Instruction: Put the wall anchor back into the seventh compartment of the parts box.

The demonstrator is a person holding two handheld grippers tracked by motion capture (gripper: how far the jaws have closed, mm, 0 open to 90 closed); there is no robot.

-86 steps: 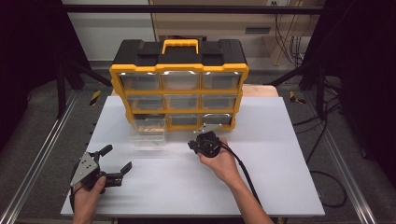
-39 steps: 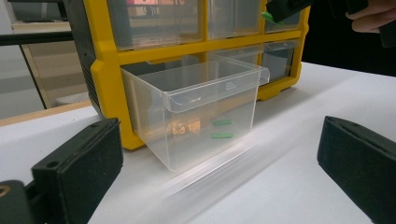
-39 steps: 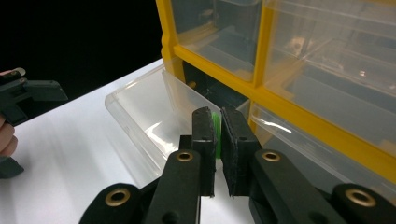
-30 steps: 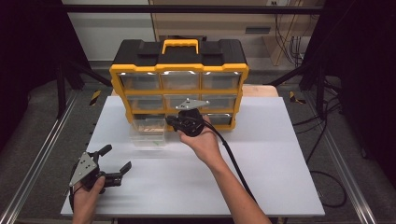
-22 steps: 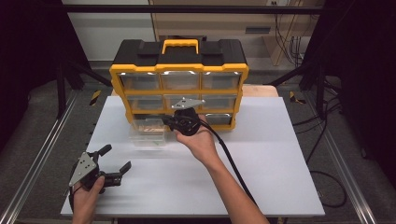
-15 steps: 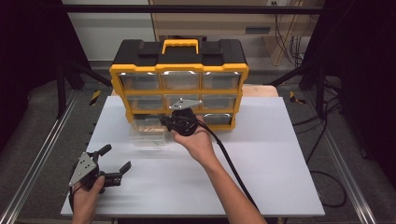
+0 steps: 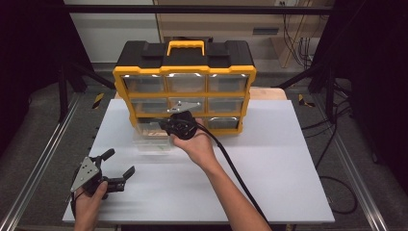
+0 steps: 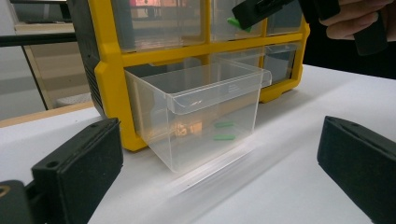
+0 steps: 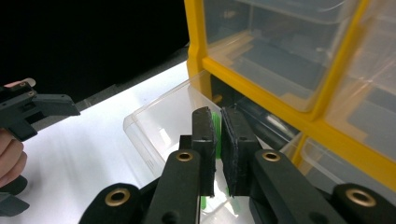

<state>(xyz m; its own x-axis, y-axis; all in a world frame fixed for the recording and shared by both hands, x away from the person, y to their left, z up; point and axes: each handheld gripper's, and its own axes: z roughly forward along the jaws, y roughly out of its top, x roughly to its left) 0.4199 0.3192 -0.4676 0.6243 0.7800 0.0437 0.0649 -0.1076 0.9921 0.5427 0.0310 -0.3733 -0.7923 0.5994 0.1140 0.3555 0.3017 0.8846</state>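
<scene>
Jaws of your right gripper (image 9: 217, 140) pinch a green strip (image 9: 215, 125) above the pulled-out clear drawer (image 8: 205, 116); your left gripper (image 7: 117, 168) rests open, well away from the drawer.

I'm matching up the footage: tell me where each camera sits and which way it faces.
High view: above the table's near edge, facing forward and down on the organizer; both forearms show.
Left gripper view: on the left tool, low, facing the pulled-out drawer.
Right gripper view: on the right tool, above that drawer, shut on a green piece.
</scene>
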